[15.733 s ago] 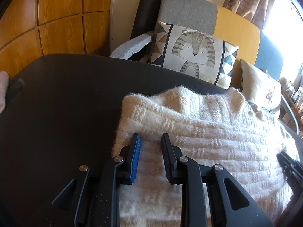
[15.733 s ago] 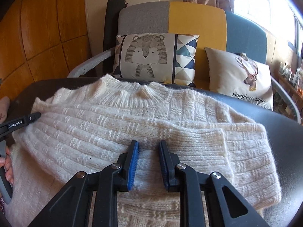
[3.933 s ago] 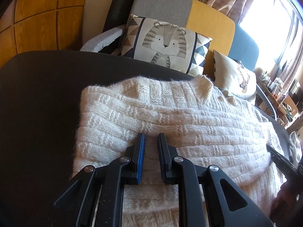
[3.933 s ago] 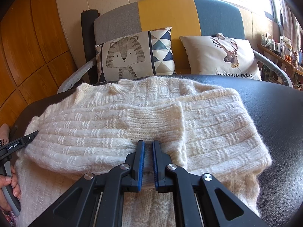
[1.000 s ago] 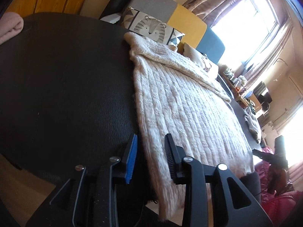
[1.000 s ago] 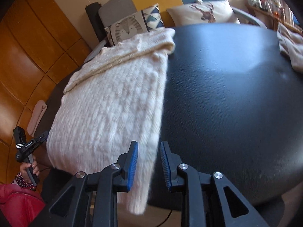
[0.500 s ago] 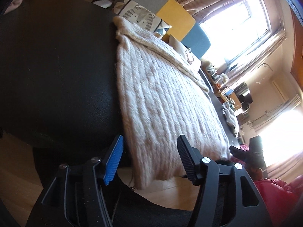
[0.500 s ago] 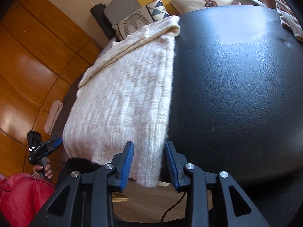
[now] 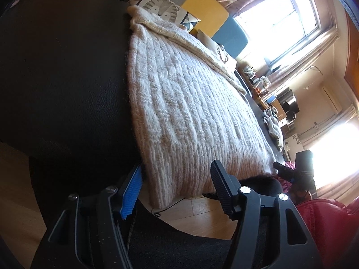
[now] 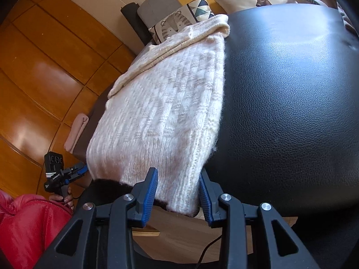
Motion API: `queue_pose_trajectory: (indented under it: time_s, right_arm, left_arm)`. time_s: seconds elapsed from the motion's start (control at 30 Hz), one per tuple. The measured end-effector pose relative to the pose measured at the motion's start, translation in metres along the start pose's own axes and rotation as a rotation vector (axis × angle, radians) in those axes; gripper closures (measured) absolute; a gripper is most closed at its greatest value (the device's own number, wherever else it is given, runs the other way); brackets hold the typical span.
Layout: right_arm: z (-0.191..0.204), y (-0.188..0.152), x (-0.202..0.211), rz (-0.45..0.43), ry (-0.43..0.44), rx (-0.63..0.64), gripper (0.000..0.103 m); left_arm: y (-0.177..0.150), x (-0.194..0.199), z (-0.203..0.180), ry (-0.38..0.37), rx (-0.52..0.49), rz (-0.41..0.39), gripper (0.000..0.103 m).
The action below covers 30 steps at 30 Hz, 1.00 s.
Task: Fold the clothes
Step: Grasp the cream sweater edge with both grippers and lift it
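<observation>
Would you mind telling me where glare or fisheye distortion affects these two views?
Left wrist view: the window is blown out white and a second glare patch sits at the right edge; the sweater stays readable. Right wrist view: even light, soft sheen on the black table; wood panels bow strongly.

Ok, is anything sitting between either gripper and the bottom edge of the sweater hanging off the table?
Nothing visible is. The hem of the sweater hangs over the table edge, right between the open fingers of the right gripper. The left gripper is likewise open around the hem's other corner. Neither has closed on it yet.
</observation>
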State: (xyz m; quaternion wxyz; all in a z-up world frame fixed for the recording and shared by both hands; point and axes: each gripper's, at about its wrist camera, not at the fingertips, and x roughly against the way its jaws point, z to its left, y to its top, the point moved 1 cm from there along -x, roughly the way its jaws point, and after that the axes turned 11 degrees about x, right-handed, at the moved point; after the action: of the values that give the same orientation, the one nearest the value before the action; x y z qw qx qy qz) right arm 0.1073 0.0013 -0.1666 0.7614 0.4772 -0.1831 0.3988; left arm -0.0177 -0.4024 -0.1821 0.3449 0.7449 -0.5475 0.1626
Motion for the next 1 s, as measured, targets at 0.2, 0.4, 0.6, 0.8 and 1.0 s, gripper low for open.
queue_pose_trajectory:
  time_s: [0.2,0.4,0.6,0.8,1.0]
  right_arm:
    - [0.003,0.002,-0.002,-0.002,-0.029,0.030,0.069]
    - [-0.001,0.001,-0.001,-0.009,-0.030,0.009,0.074]
    - [0.000,0.001,-0.001,-0.029,-0.039,0.006,0.075]
    - [-0.001,0.006,-0.002,0.017,-0.089,0.002,0.096]
    - [-0.020,0.003,0.003,-0.023,0.049,-0.151,0.097]
  left_arm:
    - [-0.003,-0.002,-0.002,0.025,-0.005,-0.006,0.041]
    - [-0.002,-0.001,0.010,0.028,0.053,-0.003,0.067]
    - [-0.001,-0.002,0.012,0.048,0.053,0.018,0.097]
    - [0.000,-0.005,-0.003,-0.034,0.020,0.055,0.097]
    - [0.009,0.022,-0.004,-0.124,0.055,-0.003,0.098]
